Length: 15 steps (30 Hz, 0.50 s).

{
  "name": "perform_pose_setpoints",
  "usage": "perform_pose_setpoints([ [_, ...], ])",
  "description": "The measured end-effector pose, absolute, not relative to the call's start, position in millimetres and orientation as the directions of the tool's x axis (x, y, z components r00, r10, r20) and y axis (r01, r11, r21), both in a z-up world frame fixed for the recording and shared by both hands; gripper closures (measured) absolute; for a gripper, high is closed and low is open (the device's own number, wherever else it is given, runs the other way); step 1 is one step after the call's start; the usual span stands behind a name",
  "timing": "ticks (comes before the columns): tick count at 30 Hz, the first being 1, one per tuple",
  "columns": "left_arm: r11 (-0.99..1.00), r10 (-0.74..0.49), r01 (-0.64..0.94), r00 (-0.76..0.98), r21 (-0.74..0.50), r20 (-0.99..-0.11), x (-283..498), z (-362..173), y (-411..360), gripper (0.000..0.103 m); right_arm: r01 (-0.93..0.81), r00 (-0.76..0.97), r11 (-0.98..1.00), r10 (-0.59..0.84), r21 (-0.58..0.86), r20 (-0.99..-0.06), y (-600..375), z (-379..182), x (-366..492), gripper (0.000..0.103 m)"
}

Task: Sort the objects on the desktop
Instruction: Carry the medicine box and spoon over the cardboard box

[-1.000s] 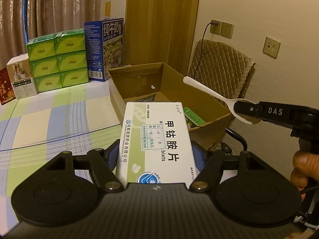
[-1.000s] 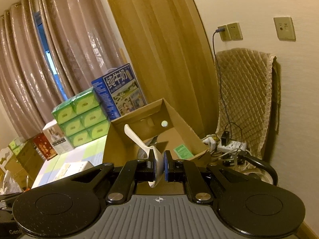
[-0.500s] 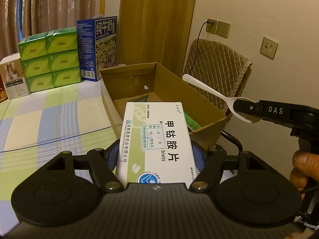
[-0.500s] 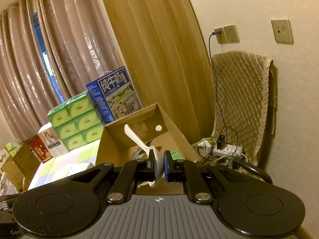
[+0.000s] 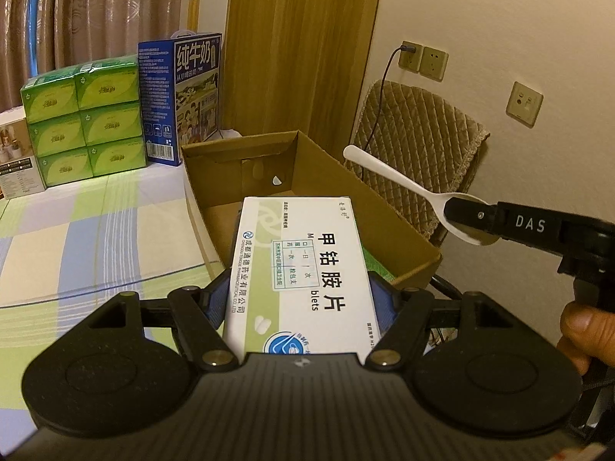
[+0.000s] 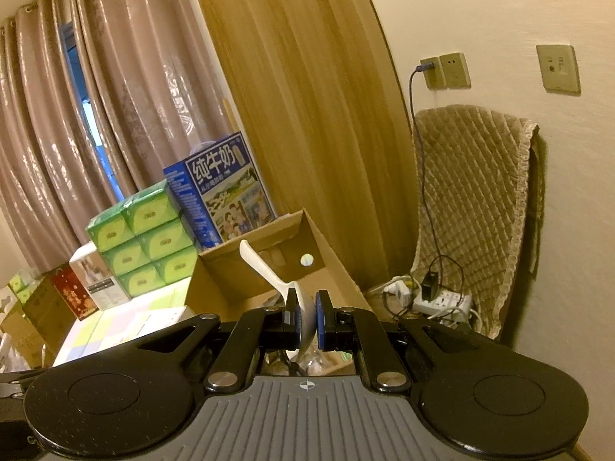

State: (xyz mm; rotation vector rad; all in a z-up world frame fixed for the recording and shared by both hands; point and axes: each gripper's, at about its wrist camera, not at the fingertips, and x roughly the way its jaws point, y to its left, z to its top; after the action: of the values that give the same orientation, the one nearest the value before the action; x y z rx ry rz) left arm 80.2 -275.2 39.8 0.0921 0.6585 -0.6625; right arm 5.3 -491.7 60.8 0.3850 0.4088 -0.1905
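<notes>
Our left gripper [image 5: 303, 299] clamps the medicine box [image 5: 301, 272], long axis pointing into the open cardboard box [image 5: 388, 223] just ahead and below; further right, our right gripper [image 6: 306, 313] pinches the white spoon [image 6: 265, 269] over that box's right wall.

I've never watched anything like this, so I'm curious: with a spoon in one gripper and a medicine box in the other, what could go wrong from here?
The right gripper pinches the white spoon only by its rounded bowl, handle sticking out, so it might pivot or slip. The medicine box, in the left gripper, juts toward the cardboard box and could catch its rim.
</notes>
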Motion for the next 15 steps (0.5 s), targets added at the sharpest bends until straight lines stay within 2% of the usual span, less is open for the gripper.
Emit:
perform_pose_setpoints([
  [15,0.793,-0.549,0.587,0.573,-0.163,-0.608,109,36,-292,0.036,0.243,0.898,0.921,-0.095,0.305,-0.429,-500,61,34,0.098],
])
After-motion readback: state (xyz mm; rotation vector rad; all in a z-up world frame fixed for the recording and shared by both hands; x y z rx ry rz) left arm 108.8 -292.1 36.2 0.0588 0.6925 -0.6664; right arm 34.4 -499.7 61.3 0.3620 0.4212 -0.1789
